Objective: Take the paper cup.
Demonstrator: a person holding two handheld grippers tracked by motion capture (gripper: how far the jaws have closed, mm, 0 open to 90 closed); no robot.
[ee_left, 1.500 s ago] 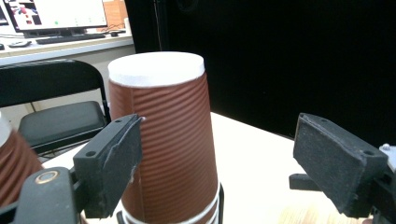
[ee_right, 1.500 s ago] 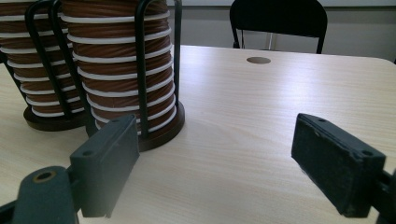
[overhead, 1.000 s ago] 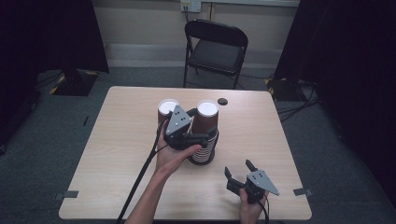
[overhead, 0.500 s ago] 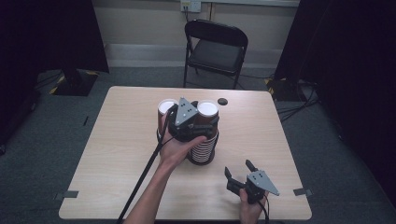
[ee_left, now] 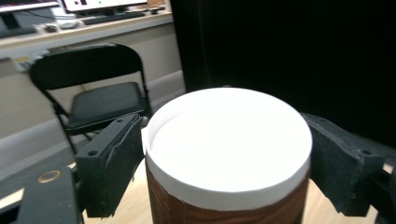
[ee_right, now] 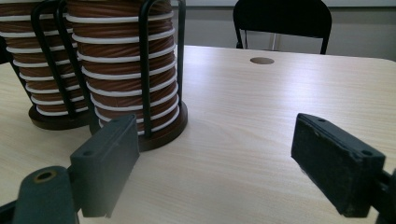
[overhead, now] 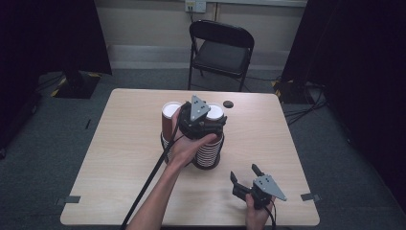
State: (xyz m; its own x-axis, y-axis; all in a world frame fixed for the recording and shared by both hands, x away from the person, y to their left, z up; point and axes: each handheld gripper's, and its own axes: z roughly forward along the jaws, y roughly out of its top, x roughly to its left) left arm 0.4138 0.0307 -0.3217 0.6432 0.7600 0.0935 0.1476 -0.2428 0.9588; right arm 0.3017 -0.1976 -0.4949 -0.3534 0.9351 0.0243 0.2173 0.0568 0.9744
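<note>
Two stacks of brown paper cups with white rims stand in black wire holders at mid table: a left stack (overhead: 170,115) and a right stack (overhead: 209,152). My left gripper (overhead: 215,120) is at the top of the right stack. Its jaws are spread wide on either side of the top cup (ee_left: 226,144), the pads (ee_left: 114,163) close beside the rim, and I count it open. Near the front right edge, my right gripper (overhead: 244,173) rests low and open with nothing between its jaws. It faces the right stack (ee_right: 123,70) and the left stack (ee_right: 44,65).
A small dark round spot (overhead: 228,104) marks the wooden table (overhead: 119,158) behind the stacks. A black folding chair (overhead: 222,52) stands beyond the far edge. The left gripper's cable (overhead: 151,179) trails back along the forearm.
My left gripper has moved right from between the two stacks and now brackets the right stack's top cup. The right gripper has stayed where it was.
</note>
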